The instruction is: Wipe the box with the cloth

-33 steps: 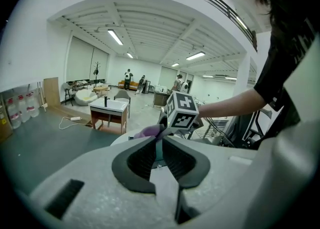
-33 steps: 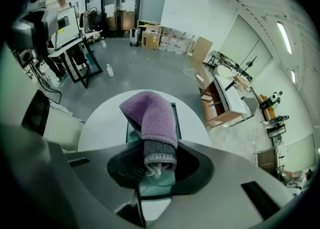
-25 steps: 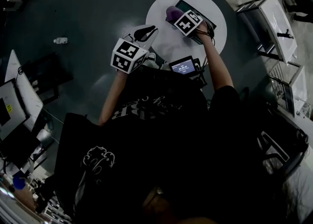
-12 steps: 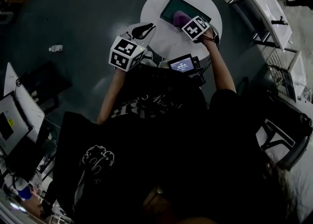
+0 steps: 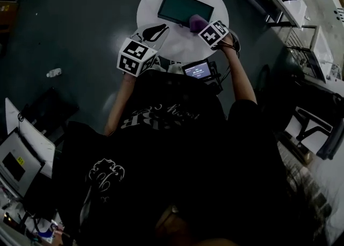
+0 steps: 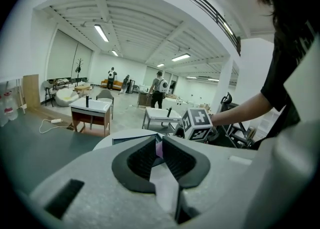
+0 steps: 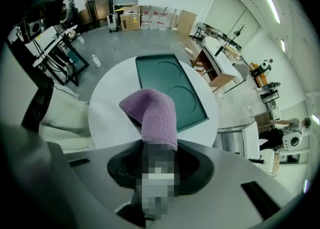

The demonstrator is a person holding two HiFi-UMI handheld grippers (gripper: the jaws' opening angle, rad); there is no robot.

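Right tongs, clamping the cloth, have slid to the box's edge, likely ending a stroke; left tongs hang narrow, empty.

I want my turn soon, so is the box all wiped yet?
Done: the right gripper has the purple cloth clamped. In hand: the cloth hangs by the green box's near edge over the white table; whether they touch is unclear. Left: the wiping itself, since no wiped patch shows. The left gripper is open and empty.
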